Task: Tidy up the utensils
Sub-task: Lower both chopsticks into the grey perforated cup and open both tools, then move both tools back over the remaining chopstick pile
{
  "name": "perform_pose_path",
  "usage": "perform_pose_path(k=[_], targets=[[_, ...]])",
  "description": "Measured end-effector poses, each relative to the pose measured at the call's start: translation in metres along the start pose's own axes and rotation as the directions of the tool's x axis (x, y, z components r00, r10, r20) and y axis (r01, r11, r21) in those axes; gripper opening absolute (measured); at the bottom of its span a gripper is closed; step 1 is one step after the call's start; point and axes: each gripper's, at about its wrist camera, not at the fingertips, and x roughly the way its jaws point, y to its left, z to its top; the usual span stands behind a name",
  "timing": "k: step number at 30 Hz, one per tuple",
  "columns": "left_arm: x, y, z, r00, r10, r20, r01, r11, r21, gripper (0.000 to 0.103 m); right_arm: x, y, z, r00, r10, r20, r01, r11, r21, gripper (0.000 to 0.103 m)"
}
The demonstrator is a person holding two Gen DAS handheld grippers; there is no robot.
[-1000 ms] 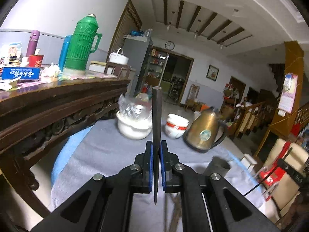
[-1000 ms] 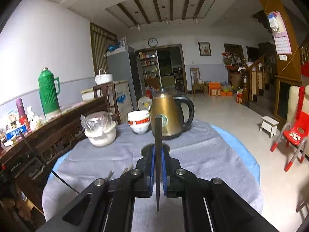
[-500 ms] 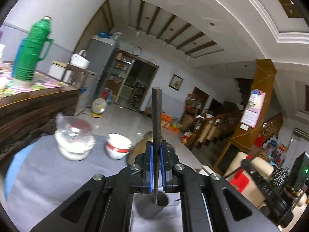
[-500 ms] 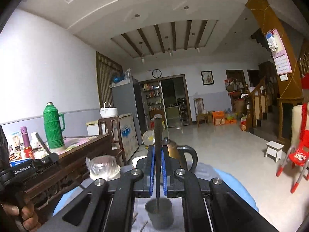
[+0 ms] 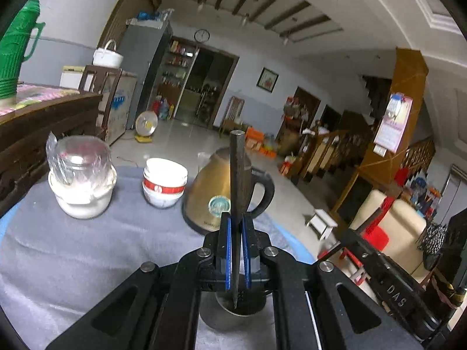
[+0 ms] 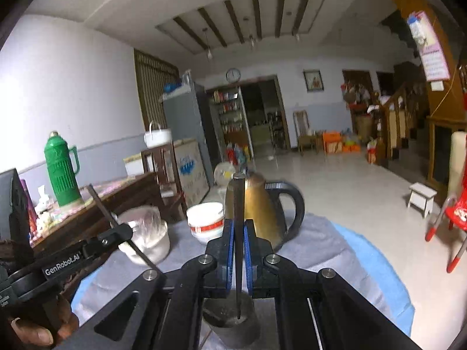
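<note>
Keeping both the left gripper (image 5: pixel 237 258) and right gripper (image 6: pixel 239 258) clamped on upright chopsticks (image 5: pixel 239 175), centring each tip over the dark cup (image 6: pixel 233 325) before lowering.

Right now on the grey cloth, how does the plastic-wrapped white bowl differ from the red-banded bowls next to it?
The plastic-wrapped bowl is plain white and covered by crinkled clear film that domes above its rim; the red-banded bowls are open on top. The red-banded bowls are a nested stack with a red stripe, while the wrapped one looks single and wider. The wrapped bowl sits farther from the gold kettle. Both are white and upright on the grey cloth.
</note>
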Motion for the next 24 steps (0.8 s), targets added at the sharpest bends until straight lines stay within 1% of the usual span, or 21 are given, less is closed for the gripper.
perform_pose_path(k=[3, 5, 10, 13, 14, 15, 16, 17, 18, 19, 20, 21, 23, 24], targets=[[0.012, 0.001, -0.005, 0.999, 0.009, -0.033, -0.008, 1.0, 0.005, 0.007, 0.017, -0.002, -0.012, 0.998, 0.004, -0.06, -0.004, 1.0, -0.002, 0.007], [0.017, 0.001, -0.008, 0.998, 0.012, -0.059, -0.012, 1.0, 0.007, 0.007, 0.024, -0.004, -0.019, 0.996, 0.002, -0.086, -0.002, 1.0, -0.002, 0.007], [0.027, 0.001, -0.014, 0.994, 0.018, -0.104, -0.016, 1.0, 0.018, 0.007, 0.036, -0.01, -0.025, 0.988, 0.01, -0.156, -0.009, 1.0, 0.003, 0.008], [0.028, 0.005, -0.013, 0.992, 0.017, -0.124, -0.016, 1.0, 0.006, 0.007, 0.037, -0.013, -0.025, 0.985, 0.006, -0.173, -0.004, 1.0, 0.008, 0.009], [0.027, 0.006, -0.012, 0.991, 0.021, -0.129, -0.02, 1.0, 0.004, 0.01, 0.037, -0.013, -0.025, 0.983, 0.006, -0.182, -0.004, 1.0, 0.009, 0.009], [0.024, 0.006, -0.011, 0.991, 0.027, -0.132, -0.027, 1.0, 0.002, 0.017, 0.038, -0.011, -0.025, 0.982, 0.002, -0.188, -0.001, 1.0, 0.006, 0.009], [0.024, 0.008, -0.01, 0.991, 0.028, -0.133, -0.028, 1.0, -0.001, 0.023, 0.037, -0.009, -0.023, 0.981, -0.008, -0.193, 0.007, 1.0, -0.002, 0.009], [0.018, 0.009, -0.008, 0.992, 0.025, -0.126, -0.027, 1.0, -0.015, 0.032, 0.036, -0.008, -0.021, 0.981, -0.014, -0.193, 0.012, 1.0, -0.009, 0.009], [0.011, 0.011, -0.005, 0.994, 0.023, -0.111, -0.026, 0.999, -0.027, 0.037, 0.032, -0.007, -0.018, 0.982, -0.024, -0.186, 0.02, 1.0, -0.02, 0.01], [0.006, 0.013, -0.002, 0.995, 0.025, -0.1, -0.028, 0.999, -0.032, 0.041, 0.028, -0.005, -0.015, 0.983, -0.035, -0.178, 0.03, 0.999, -0.027, 0.012], [-0.003, 0.014, 0.002, 0.996, 0.03, -0.085, -0.033, 0.999, -0.037, 0.049, 0.023, -0.005, -0.011, 0.985, -0.046, -0.168, 0.041, 0.999, -0.028, 0.014], [-0.01, 0.016, 0.005, 0.997, 0.032, -0.071, -0.035, 0.999, -0.042, 0.055, 0.017, -0.004, -0.007, 0.986, -0.053, -0.156, 0.05, 0.998, -0.026, 0.022], [-0.033, 0.022, 0.014, 0.999, 0.035, -0.025, -0.037, 0.998, -0.06, 0.058, 0.002, -0.003, 0.001, 0.99, -0.065, -0.123, 0.063, 0.998, -0.018, 0.05], [-0.046, 0.025, 0.018, 0.999, 0.038, -0.004, -0.038, 0.997, -0.067, 0.063, -0.008, -0.003, 0.004, 0.994, -0.067, -0.092, 0.066, 0.998, -0.008, 0.078]])
